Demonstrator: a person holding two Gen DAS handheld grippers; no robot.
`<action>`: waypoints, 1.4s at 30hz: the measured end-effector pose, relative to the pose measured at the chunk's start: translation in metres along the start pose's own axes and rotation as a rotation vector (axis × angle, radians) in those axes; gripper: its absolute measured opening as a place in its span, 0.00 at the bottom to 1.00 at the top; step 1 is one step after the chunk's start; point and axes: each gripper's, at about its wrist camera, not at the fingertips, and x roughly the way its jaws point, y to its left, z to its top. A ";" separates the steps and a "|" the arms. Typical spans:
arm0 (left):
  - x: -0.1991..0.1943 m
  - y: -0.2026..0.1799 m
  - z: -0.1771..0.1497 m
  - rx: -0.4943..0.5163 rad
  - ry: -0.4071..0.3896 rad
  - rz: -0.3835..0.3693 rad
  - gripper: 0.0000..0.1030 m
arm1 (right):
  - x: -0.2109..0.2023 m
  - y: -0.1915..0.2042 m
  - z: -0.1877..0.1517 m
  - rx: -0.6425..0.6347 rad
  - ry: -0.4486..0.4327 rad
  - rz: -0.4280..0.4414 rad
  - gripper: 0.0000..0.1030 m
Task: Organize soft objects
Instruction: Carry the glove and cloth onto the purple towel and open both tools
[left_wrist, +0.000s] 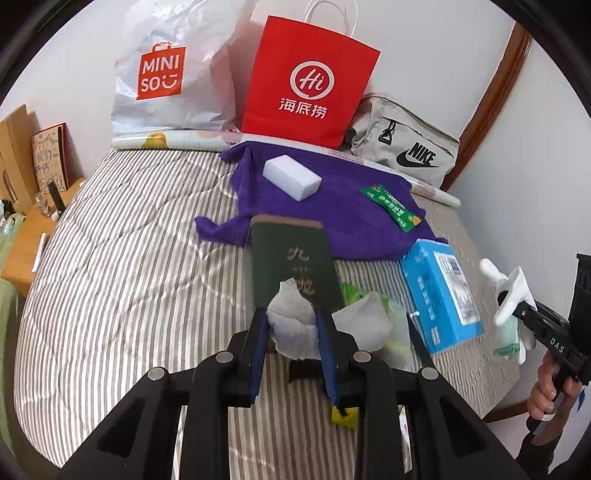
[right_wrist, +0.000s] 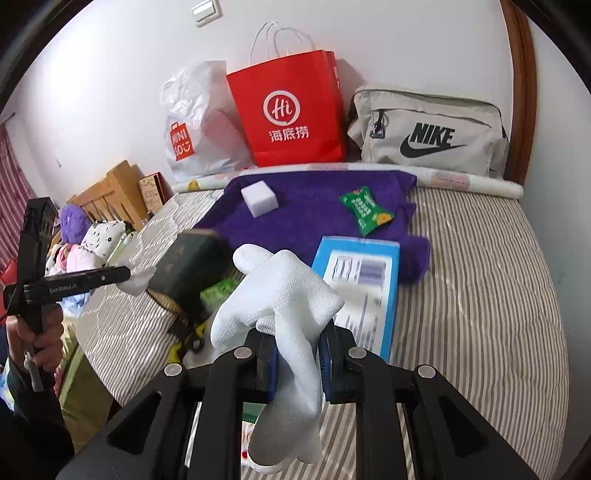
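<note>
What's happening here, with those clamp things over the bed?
A person holds a two-finger gripper in each hand above a striped bed. The left gripper is clamped on a crumpled grey-white tissue; the right gripper pinches a white glove. A white sponge block and a green packet lie on a purple towel, near a dark green book and a blue box.

A grey-and-white striped bed cover (left_wrist: 129, 258) carries a purple towel (left_wrist: 332, 206), a white sponge (left_wrist: 291, 179), a green packet (left_wrist: 393, 207), a blue box (left_wrist: 441, 295) and a dark green book (left_wrist: 295, 269); at upper centre stands a red bag (left_wrist: 306, 81).
</note>
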 end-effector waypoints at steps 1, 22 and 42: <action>0.001 -0.001 0.004 0.003 -0.002 -0.002 0.25 | 0.002 -0.001 0.007 -0.004 -0.003 -0.002 0.17; 0.076 0.004 0.094 -0.006 0.021 0.006 0.25 | 0.106 -0.036 0.117 0.017 0.052 -0.032 0.18; 0.164 0.004 0.137 0.093 0.133 0.103 0.25 | 0.192 -0.048 0.135 -0.024 0.180 -0.070 0.18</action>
